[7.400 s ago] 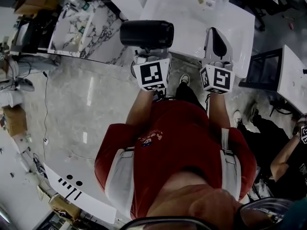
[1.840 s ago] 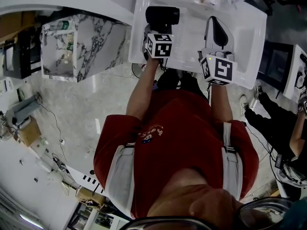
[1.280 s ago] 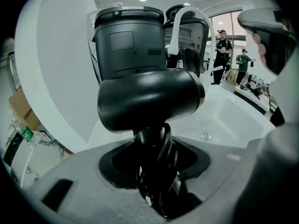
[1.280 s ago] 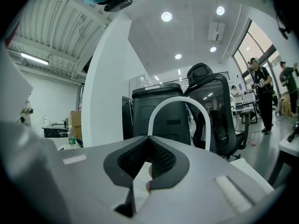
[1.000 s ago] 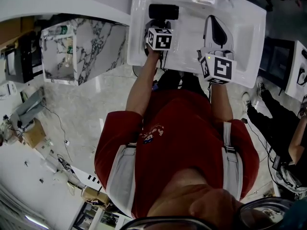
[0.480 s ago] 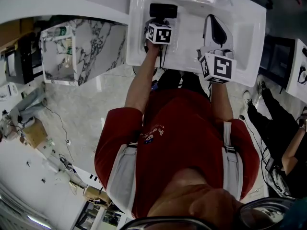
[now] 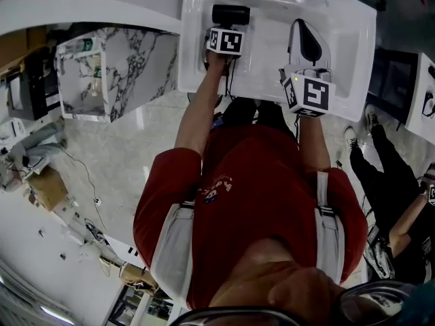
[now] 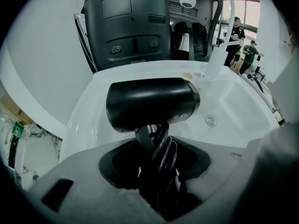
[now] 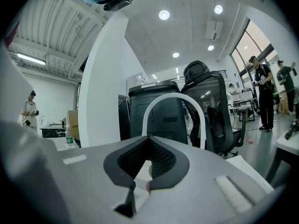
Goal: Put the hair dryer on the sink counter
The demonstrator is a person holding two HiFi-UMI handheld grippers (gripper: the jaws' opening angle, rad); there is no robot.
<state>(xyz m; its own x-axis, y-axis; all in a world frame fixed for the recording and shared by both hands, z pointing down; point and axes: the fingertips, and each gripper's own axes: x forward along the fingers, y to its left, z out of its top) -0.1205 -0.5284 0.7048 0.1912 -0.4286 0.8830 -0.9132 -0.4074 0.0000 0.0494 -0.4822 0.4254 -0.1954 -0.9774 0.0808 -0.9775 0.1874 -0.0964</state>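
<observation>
The left gripper (image 8: 156, 155) is clamped on the handle (image 8: 152, 135) of the hair dryer (image 8: 149, 101), its jaws pressing the black grip with the coiled cord (image 8: 164, 160) bunched against it. The barrel lies crosswise at 12 o'clock of the jaws. It is matte black, short and round, with pale lettering at its right end. In the head view the hair dryer (image 7: 231, 13) is over the flat strip of the white sink counter (image 7: 192, 53), with the counter's outer edge near at 9 o'clock and the basin (image 8: 238, 101) dropping away at 3 o'clock. Whether it touches the surface I cannot tell. The faucet (image 8: 219, 50) stands at 1 o'clock, well apart. The right gripper (image 7: 307, 32) hovers over the basin at 3 o'clock, jaws closed together and empty.
</observation>
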